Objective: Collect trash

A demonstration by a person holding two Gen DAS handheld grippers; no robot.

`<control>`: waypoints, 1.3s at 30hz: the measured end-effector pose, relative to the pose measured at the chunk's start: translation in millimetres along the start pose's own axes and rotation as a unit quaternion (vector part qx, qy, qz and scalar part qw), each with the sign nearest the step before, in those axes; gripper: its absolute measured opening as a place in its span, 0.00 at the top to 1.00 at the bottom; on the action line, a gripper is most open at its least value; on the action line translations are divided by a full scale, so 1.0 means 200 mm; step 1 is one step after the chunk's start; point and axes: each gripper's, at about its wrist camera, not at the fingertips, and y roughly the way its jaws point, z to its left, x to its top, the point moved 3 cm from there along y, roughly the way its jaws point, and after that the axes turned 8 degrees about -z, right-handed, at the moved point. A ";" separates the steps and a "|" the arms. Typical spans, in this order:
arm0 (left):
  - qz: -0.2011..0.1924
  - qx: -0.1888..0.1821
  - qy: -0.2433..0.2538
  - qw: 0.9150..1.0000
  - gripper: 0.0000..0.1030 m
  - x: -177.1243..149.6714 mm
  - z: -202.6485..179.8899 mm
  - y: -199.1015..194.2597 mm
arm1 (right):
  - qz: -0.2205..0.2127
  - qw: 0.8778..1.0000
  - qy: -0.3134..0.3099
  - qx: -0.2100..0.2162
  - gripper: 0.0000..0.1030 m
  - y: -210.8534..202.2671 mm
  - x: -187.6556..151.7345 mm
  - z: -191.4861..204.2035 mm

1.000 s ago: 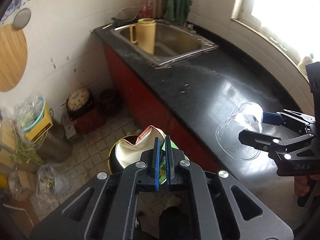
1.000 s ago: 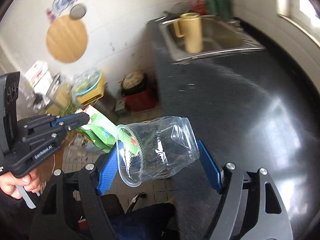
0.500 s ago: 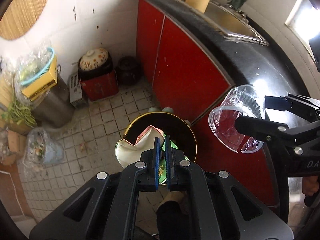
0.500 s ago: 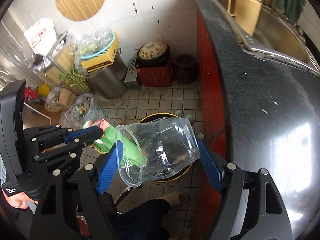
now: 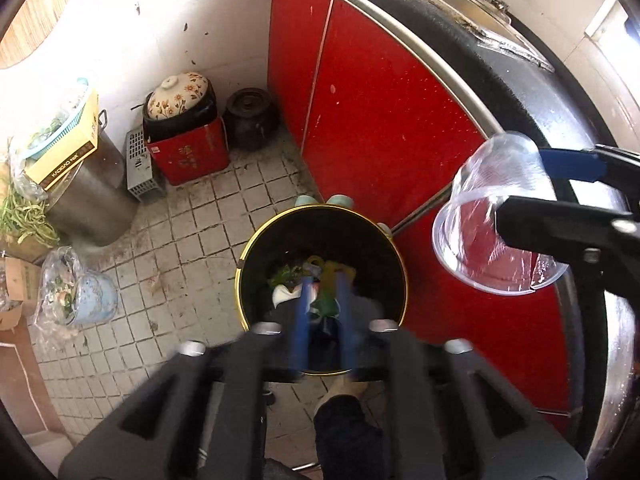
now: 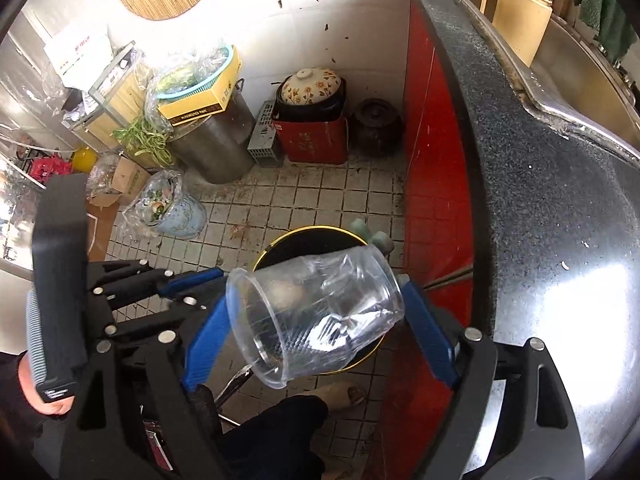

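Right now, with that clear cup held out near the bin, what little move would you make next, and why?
Probably carry the clear plastic cup sideways over the black bin, then let go. The right gripper holds it by the red cabinet, beside the bin's rim, not above the opening. The left gripper already hangs open over the trash inside.

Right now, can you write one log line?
left gripper: open over bin | right gripper: holding cup | wrapper: in bin

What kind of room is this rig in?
Most likely a lived-in home kitchen: a steel sink set in a dark stone counter over red cabinet doors, with a clay pot and a trash bin on the tiled floor.
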 end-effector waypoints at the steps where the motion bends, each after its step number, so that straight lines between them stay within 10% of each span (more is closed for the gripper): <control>1: -0.003 0.004 -0.001 1.000 0.41 0.00 0.00 -0.01 | -0.003 1.000 -0.001 -0.001 0.15 -0.02 0.00 0.00; 12: -0.046 0.026 0.030 0.998 0.07 0.03 -0.19 -0.39 | -0.068 0.997 0.040 -0.015 0.07 -0.58 -0.15 -0.13; 20: -0.077 -0.062 0.178 0.979 0.07 0.08 -0.98 -0.65 | -0.139 0.962 0.137 -0.192 0.07 -1.39 -0.75 -0.52; 24: -0.090 -0.149 0.261 0.950 0.07 0.05 -1.52 -0.75 | -0.153 0.919 0.229 -0.283 0.07 -1.76 -1.19 -0.70; 31: -0.065 -0.255 0.370 0.891 0.07 -0.18 -2.29 -0.87 | -0.174 0.793 0.410 -0.416 0.07 -2.33 -1.97 -0.84; 39: -0.042 -0.272 0.457 0.846 0.07 -0.48 -2.69 -0.97 | -0.190 0.687 0.536 -0.453 0.07 -2.53 -2.43 -0.79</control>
